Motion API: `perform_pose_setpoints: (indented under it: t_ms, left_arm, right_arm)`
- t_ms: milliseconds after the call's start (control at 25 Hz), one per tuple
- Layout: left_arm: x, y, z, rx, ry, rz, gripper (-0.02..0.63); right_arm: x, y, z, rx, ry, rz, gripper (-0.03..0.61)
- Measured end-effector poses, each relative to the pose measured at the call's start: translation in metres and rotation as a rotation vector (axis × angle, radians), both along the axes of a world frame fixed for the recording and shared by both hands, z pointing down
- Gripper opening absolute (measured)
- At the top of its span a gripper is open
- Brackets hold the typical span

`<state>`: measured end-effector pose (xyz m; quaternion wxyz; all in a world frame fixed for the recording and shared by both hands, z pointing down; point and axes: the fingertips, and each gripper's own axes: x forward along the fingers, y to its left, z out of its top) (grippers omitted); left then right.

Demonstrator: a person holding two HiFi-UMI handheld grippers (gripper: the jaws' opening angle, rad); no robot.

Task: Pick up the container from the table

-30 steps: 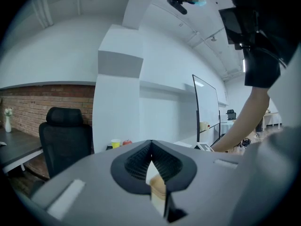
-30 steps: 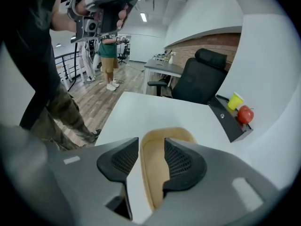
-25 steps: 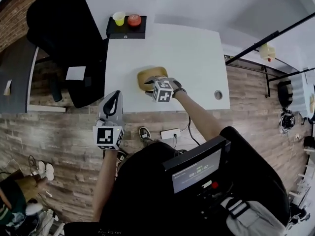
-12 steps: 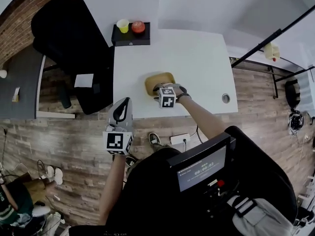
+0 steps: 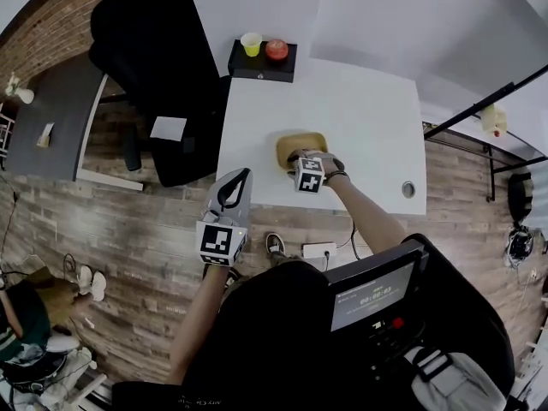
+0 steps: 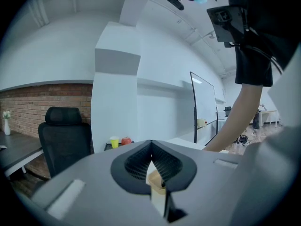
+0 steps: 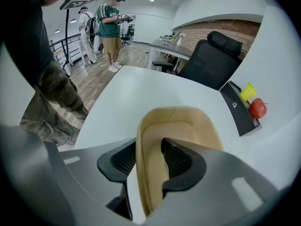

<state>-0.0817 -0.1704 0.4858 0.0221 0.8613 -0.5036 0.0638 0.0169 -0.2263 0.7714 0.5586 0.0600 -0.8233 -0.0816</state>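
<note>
Right tool (image 7: 146, 157) narrowed onto the near wall of the container (image 7: 181, 126), one ribbed pad inside the tub and one outside; the container's long axis runs straight away from the jaws. Left tool (image 6: 151, 164) pinched together on nothing, held off the table's (image 5: 368, 110) near edge, farther from the container. Container is an empty tan rounded-rectangle tub, smooth, plastic-looking, on the matte white table near the front edge.

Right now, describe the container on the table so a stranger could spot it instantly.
Find the white table beside the black office chair. Near its front edge sits a tan container, its near wall between the right tool's jaws. It is the only shallow, empty dish there; the yellow cup and red fruit stand far back on a black tray.
</note>
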Motion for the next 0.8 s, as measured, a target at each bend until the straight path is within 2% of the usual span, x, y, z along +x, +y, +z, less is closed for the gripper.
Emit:
perform_pose_setpoints:
  t_ms: [360, 800]
  left_arm:
    - [-0.0031, 0.0089, 0.0034, 0.009, -0.003, -0.006, -0.002]
    - [-0.0061, 0.0099, 0.0077, 0.005, 0.014, -0.020, -0.002]
  right_arm:
    - [0.0004, 0.0043, 0.0007, 0.008, -0.023, 0.078, 0.166]
    - [0.0000, 0.0016, 0.0020, -0.018, 0.001, 0.100, 0.164]
